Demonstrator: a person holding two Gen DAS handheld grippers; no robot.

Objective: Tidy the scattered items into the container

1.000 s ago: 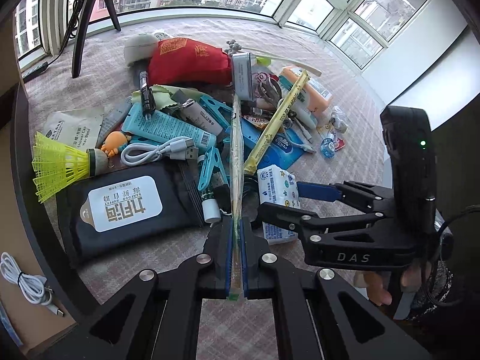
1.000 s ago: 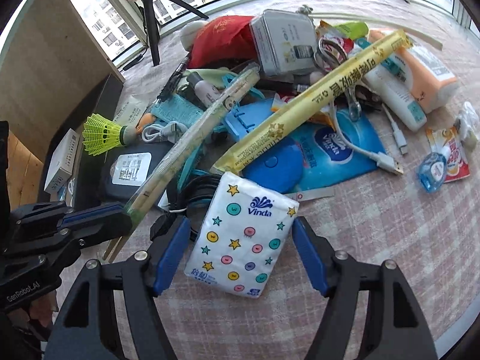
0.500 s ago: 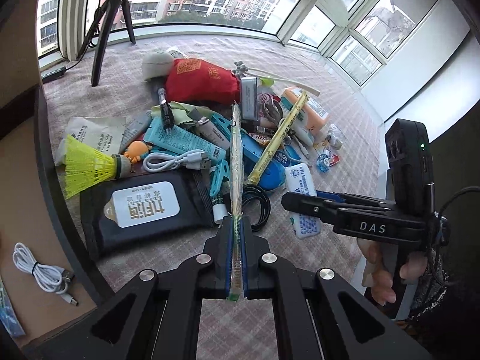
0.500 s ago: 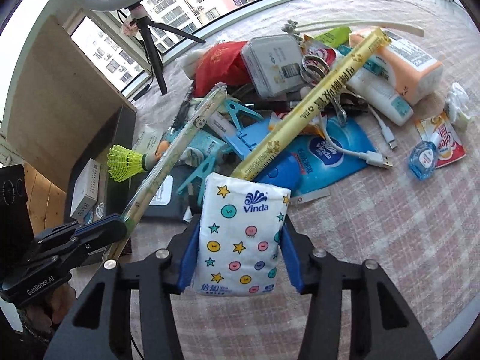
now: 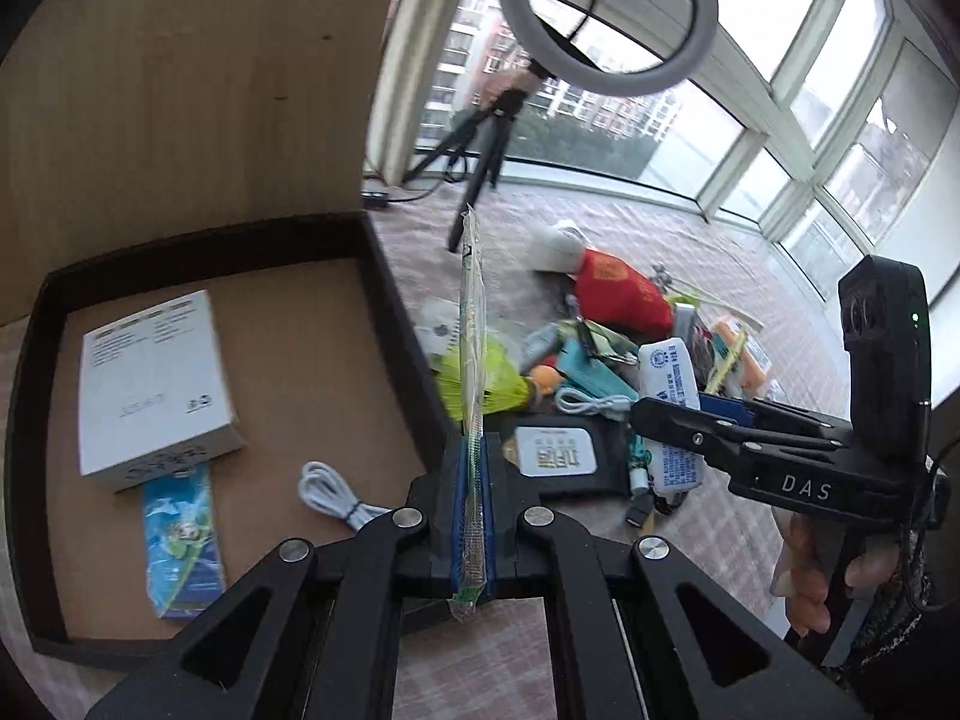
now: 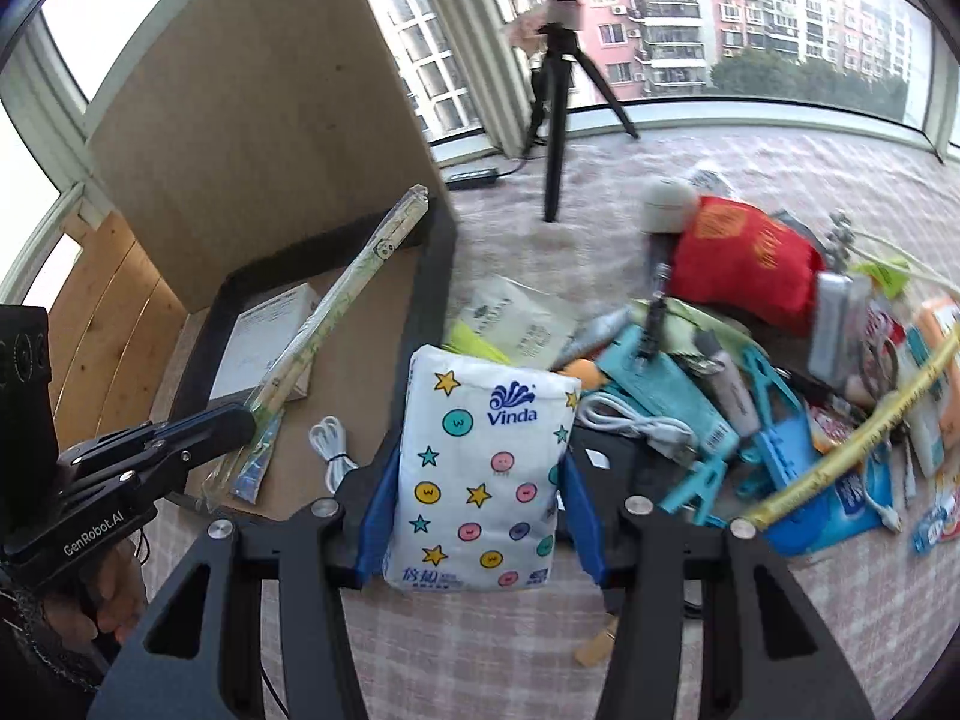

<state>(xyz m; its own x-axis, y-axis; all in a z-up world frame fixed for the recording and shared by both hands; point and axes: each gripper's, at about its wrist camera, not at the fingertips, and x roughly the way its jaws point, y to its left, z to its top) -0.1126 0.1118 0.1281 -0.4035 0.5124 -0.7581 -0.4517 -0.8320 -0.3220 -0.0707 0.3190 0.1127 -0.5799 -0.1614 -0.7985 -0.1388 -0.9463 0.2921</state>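
Note:
My left gripper (image 5: 472,516) is shut on a long clear packet of chopsticks (image 5: 471,330), held over the right rim of the dark tray (image 5: 396,312). The packet also shows in the right wrist view (image 6: 336,312), reaching over the tray (image 6: 432,276). My right gripper (image 6: 480,480) is shut on a white Vinda tissue pack (image 6: 486,468) with stars and dots, lifted near the tray's edge. From the left wrist view the right gripper (image 5: 672,414) holds the tissue pack (image 5: 672,384) above the pile.
The tray holds a white box (image 5: 150,384), a blue packet (image 5: 180,540) and a coiled white cable (image 5: 336,492). The pile on the cloth includes a red pouch (image 6: 738,264), yellow shuttlecock (image 5: 486,384), black wipes pack (image 5: 558,456). A tripod (image 6: 558,108) stands behind.
Both grippers lifted and swung left toward the tray, each carrying its item. The tissue pack left the cloth; the chopsticks packet now hangs over the tray's rim.

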